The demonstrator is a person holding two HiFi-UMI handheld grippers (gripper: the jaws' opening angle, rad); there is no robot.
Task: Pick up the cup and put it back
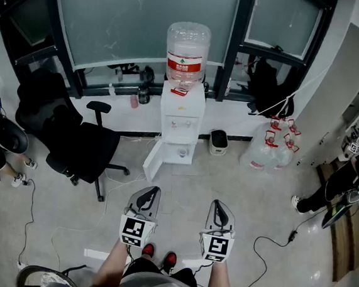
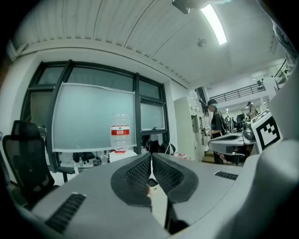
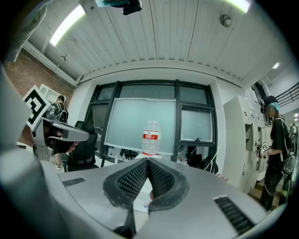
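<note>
One cup stands in the open lower compartment of the one dispenser, seemingly upright with its long axis vertical and its mouth up, though it is too small to be sure. The compartment door hangs open to the left. One bottle sits on top of the dispenser. Two forearms reach forward side by side, and each holds a gripper about level, aimed at the dispenser and well apart from it. The left gripper has its jaws pressed together on nothing, and so does the right gripper. One chair stands to the left.
</note>
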